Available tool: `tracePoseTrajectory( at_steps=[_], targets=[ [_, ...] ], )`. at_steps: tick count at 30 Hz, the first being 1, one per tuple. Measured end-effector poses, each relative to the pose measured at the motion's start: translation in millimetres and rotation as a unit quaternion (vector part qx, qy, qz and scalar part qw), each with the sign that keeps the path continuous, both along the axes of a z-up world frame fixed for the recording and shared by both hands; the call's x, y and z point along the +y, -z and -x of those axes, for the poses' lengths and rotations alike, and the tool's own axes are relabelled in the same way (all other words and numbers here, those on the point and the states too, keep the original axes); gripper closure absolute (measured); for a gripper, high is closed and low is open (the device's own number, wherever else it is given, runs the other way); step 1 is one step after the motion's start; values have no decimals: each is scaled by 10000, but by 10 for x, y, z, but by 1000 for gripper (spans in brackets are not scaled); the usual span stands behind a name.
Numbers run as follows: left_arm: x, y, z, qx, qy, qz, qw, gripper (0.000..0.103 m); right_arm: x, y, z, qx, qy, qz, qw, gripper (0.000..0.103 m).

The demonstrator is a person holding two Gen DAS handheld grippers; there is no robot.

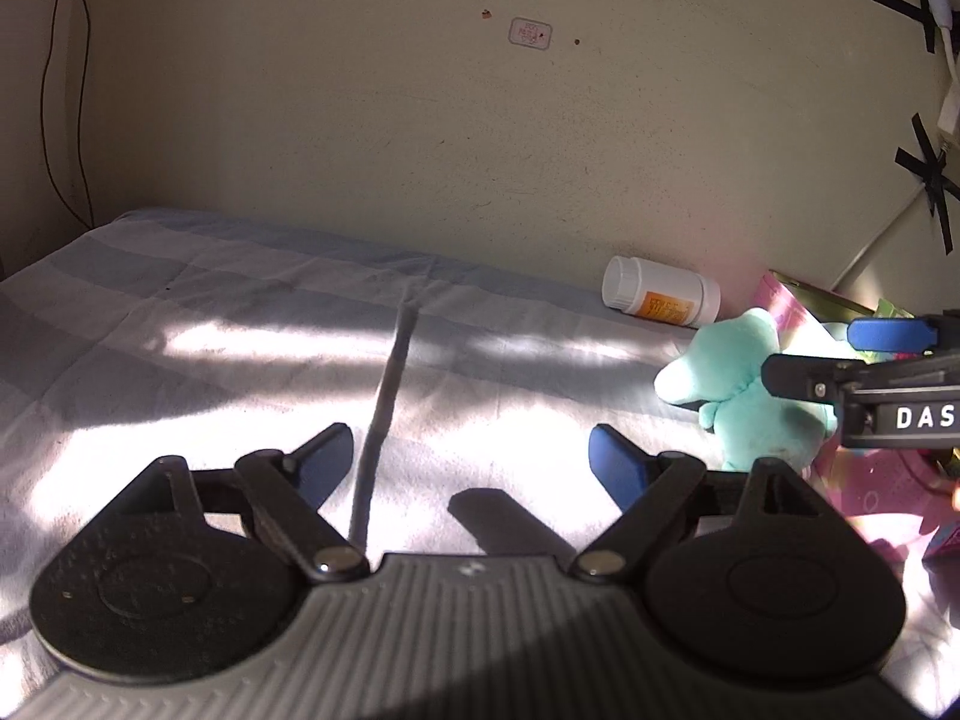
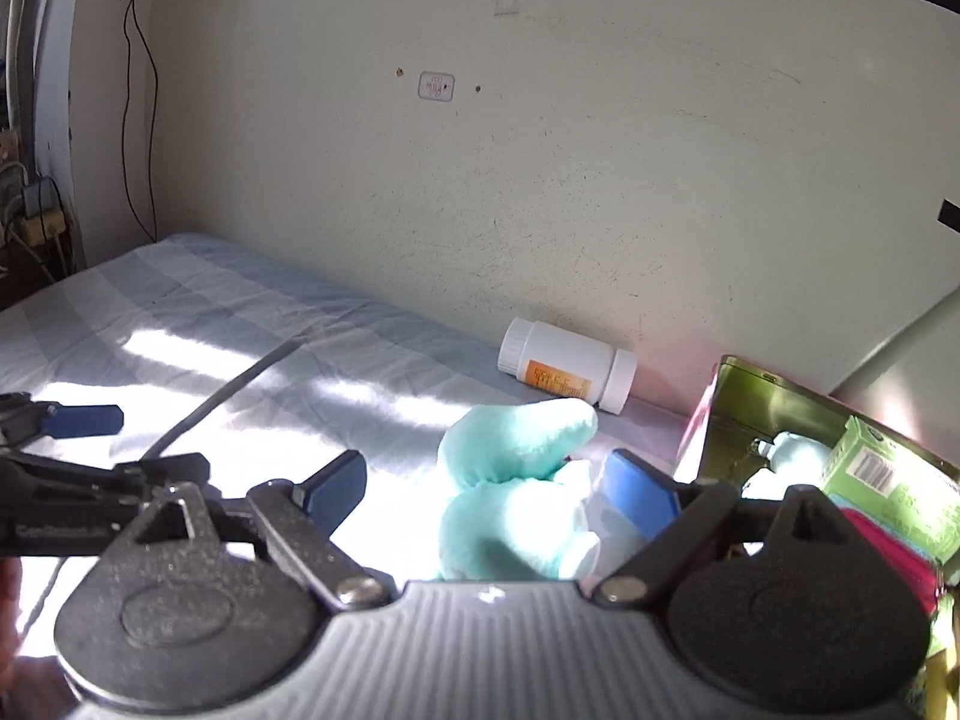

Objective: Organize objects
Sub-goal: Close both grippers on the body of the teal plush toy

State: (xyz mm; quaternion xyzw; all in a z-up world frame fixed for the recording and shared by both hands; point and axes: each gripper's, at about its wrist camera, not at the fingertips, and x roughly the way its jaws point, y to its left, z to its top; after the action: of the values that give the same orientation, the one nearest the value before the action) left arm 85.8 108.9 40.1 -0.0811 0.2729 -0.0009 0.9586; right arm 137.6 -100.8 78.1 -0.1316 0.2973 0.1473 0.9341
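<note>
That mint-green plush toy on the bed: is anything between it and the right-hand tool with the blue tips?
Nothing visible blocks it. The plush toy lies on the sheet directly in front of the right gripper, between its open fingers, which do not press on it. The white bottle lies beyond, by the wall.

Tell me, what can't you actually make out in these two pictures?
- White bottle label: print too small, both views.
- Box contents: cut by the right wrist view's edge, partly behind the right gripper.
- Teal plush toy: partly hidden behind the right gripper in the left wrist view.
- Wall sticker: text unreadable.
</note>
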Motion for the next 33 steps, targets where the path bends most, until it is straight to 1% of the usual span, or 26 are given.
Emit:
tracePoseTrajectory(
  at_steps=[2,3,4,5,6,7,8,9,10,11,12,13,15,18,20,22,26,28,30,33],
  targets=[
    [131,-16,-34,14,-190,167,9997,16,85,83,-203,172,60,171,9997,13],
    [201,-22,-48,26,-294,260,9992,16,98,138,-320,354,136,168,9991,13],
    [272,-26,-56,39,-406,362,9985,16,92,178,-404,539,181,91,9983,14],
    [341,-29,-61,51,-508,463,9976,16,62,228,-475,842,202,-163,9961,19],
    [406,-31,-67,64,-592,558,9967,16,45,246,-478,1043,174,-404,9936,21],
    [459,-34,-69,72,-662,645,9957,16,55,230,-387,1051,35,-642,9924,21],
    [521,-38,-71,73,-743,760,9943,16,86,204,-277,979,-170,-743,9923,20],
    [562,-45,-68,64,-812,839,9931,16,131,152,-105,907,-527,-881,9906,20],
    [589,-47,-66,54,-869,885,9923,16,169,98,82,882,-926,-1100,9857,20],
    [605,-51,-64,48,-894,914,9918,16,192,46,300,910,-1376,-1372,9767,21],
    [607,-52,-63,45,-881,939,9917,16,214,30,453,880,-1594,-1473,9722,19],
    [599,-53,-63,48,-831,959,9919,16,230,21,599,785,-1721,-1486,9706,18],
    [560,-46,-75,76,-667,981,9929,16,221,17,877,507,-1817,-1346,9728,15],
    [475,-12,-105,129,-272,1057,9939,16,150,104,1011,332,-1626,-1140,9795,13],
    [412,9,-114,153,1,1141,9934,16,90,230,979,455,-1415,-1096,9828,13],
    [342,26,-106,106,365,1209,9919,16,43,349,921,651,-1226,-1168,9834,13],
    [227,34,-74,17,937,1269,9875,16,-93,472,937,840,-1074,-1564,9782,11],
    [175,52,-81,74,1105,1278,9856,16,-119,488,939,858,-1029,-1634,9774,11],
    [117,65,-83,128,1223,1167,9855,16,-125,510,976,912,-1064,-1683,9757,11],
    [97,65,-66,145,1313,1080,9853,16,-70,538,1073,954,-1212,-1592,9751,11]
  ],
)
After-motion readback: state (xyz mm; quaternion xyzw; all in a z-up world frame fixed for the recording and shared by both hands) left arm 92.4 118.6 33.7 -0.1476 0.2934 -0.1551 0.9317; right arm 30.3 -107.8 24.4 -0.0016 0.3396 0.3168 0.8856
